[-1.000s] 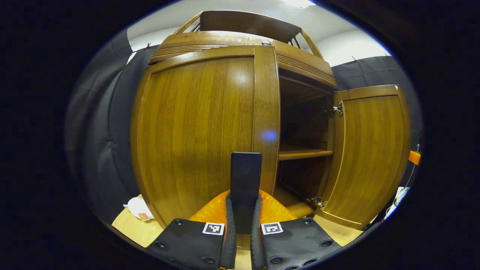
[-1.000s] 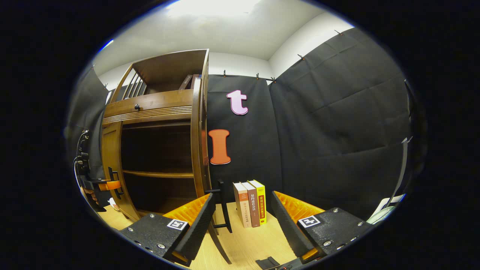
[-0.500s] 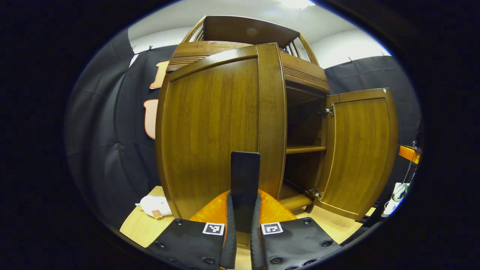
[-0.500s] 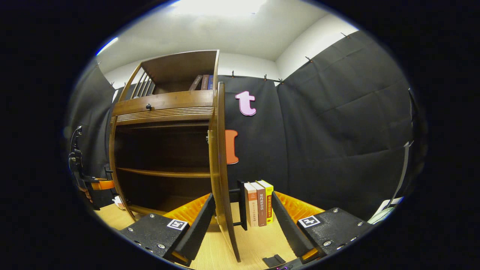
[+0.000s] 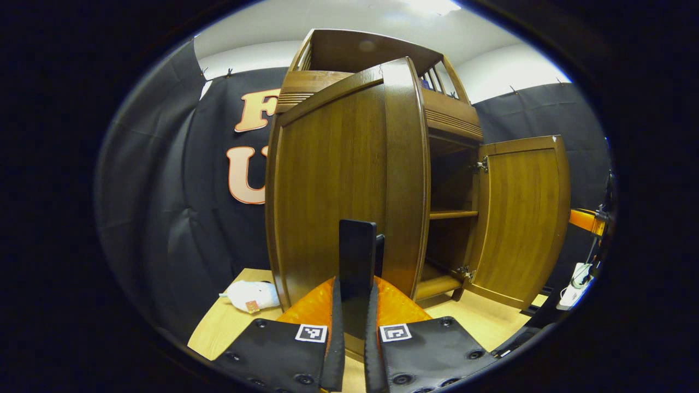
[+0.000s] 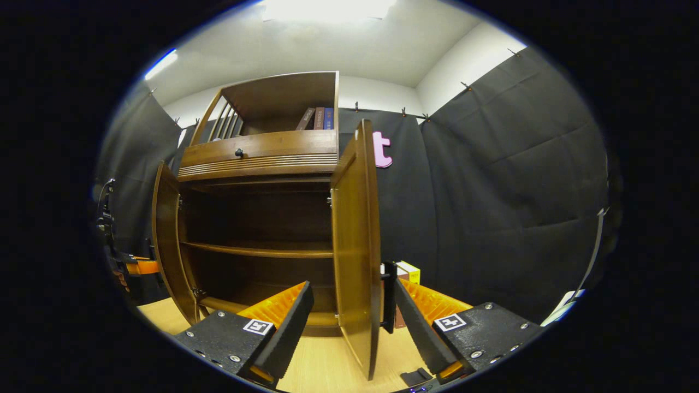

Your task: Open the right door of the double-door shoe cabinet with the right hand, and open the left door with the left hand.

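Your left gripper [image 5: 355, 327] jaws pinched on left door handle [image 5: 357, 256], so left door [image 5: 338, 185] swings out; right gripper [image 6: 352, 322] jaws wide, straddling right door [image 6: 357, 240], already open on shoe cabinet [image 6: 262, 155]

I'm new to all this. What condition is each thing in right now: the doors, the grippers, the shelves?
Left door: swung partly open.
Left door's handle: clamped by the left hand-held gripper.
Right door: open, edge-on between the fingers.
Right hand-held gripper: open, not pressing the door.
Cabinet shelves: look empty.
Books on top: upright, one leaning.
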`<state>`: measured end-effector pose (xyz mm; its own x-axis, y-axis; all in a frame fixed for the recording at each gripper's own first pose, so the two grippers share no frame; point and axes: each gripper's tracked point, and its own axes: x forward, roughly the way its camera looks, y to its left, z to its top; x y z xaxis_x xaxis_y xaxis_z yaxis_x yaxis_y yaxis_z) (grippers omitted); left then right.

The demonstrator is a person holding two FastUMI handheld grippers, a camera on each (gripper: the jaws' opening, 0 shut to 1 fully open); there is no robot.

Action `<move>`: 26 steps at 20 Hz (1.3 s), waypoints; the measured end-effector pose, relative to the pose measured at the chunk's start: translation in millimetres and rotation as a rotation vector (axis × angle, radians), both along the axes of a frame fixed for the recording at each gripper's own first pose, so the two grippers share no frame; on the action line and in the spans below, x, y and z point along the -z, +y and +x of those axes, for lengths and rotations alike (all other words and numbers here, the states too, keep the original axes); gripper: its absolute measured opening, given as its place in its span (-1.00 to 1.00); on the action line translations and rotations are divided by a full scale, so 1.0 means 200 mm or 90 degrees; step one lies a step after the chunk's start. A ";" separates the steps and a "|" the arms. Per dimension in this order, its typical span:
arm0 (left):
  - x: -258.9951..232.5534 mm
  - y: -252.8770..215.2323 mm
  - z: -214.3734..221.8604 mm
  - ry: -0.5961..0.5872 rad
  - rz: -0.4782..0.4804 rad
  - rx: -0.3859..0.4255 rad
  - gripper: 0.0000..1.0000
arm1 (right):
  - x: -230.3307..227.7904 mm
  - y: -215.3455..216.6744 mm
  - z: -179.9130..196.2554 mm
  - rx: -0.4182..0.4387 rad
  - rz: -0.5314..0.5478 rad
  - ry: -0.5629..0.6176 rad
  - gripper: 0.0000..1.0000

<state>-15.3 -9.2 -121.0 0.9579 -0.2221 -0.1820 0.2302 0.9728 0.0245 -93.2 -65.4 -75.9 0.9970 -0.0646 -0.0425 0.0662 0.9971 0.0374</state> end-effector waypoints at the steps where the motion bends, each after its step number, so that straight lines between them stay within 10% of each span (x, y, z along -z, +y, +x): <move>1: -0.01 0.04 -0.01 0.001 0.005 -0.005 -0.48 | 0.00 0.04 0.01 -0.008 0.000 0.002 0.83; 26: -0.07 0.67 -0.09 -0.009 -0.002 -0.086 -0.87 | 0.03 0.65 0.19 -0.107 -0.001 0.009 0.83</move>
